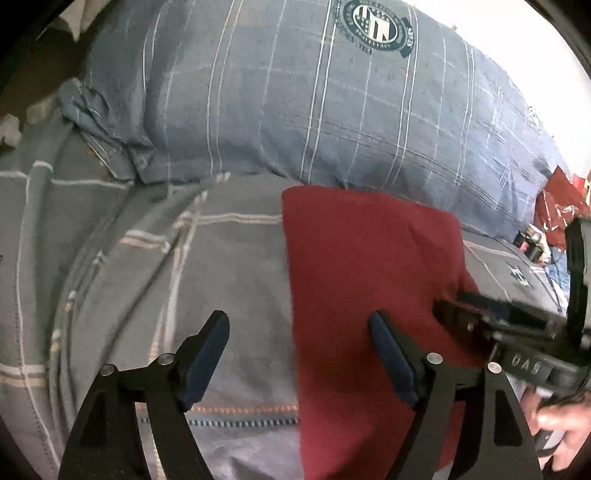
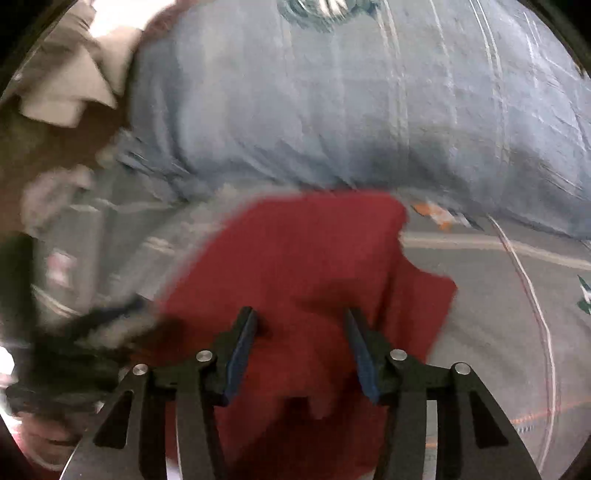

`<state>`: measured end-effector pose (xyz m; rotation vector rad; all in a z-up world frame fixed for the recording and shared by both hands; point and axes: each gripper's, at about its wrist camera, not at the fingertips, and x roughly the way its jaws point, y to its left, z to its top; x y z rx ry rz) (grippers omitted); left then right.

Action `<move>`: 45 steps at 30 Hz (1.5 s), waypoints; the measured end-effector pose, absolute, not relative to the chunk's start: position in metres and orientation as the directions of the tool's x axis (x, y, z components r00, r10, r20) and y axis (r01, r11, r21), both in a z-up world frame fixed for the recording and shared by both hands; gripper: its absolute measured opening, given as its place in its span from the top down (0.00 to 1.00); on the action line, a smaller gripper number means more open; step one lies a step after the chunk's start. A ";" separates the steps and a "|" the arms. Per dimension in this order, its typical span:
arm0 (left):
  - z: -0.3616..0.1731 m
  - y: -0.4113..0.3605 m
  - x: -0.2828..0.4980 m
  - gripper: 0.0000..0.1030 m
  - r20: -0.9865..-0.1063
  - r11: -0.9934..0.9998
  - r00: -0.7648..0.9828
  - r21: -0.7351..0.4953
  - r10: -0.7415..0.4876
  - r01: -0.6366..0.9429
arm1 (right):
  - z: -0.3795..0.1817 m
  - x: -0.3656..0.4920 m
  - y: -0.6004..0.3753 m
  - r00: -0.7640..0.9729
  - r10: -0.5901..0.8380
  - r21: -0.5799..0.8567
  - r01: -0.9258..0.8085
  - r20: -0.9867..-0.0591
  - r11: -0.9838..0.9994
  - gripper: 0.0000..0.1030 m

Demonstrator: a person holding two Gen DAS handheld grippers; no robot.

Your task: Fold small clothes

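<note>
The left wrist view is showing a red cloth (image 1: pixel 369 266) lying on the bed (image 1: pixel 110 258) against a plaid pillow (image 1: pixel 295 110) at 12 o'clock, whose round crest (image 1: pixel 375 24) is too small to read, and letters "DAB" on the right gripper (image 1: pixel 448 308) entering at 3 o'clock. The left gripper (image 1: pixel 299 326) is hovering with fingers spread wide, pinching nothing. The blurred right view is showing the right fingers (image 2: pixel 245 347) standing apart over the cloth, and a white cord (image 2: pixel 535 306) at 3 o'clock.

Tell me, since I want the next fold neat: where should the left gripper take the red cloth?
Probably the red cloth's straight left edge, reached from the left over the checked bedsheet. That edge lies flat and free; the open left gripper already straddles it.
</note>
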<state>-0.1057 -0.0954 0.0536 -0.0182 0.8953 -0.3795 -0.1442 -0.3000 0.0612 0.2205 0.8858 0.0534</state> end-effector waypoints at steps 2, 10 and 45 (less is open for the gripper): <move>0.056 -0.097 -0.109 0.23 -0.753 0.940 0.580 -0.152 -0.310 0.306 | 0.050 -0.150 -0.304 0.635 0.134 0.223 0.062 -0.761 0.973 0.52; 0.075 -0.095 -0.137 0.25 -0.698 0.960 0.675 -0.067 -0.241 0.273 | 0.062 -0.166 -0.305 0.648 0.134 0.241 0.079 -0.750 0.967 0.48; 0.134 -0.090 -0.250 0.25 -0.612 0.957 0.763 0.035 -0.206 0.287 | 0.116 -0.253 -0.285 0.738 0.050 0.212 0.127 -0.673 0.969 0.19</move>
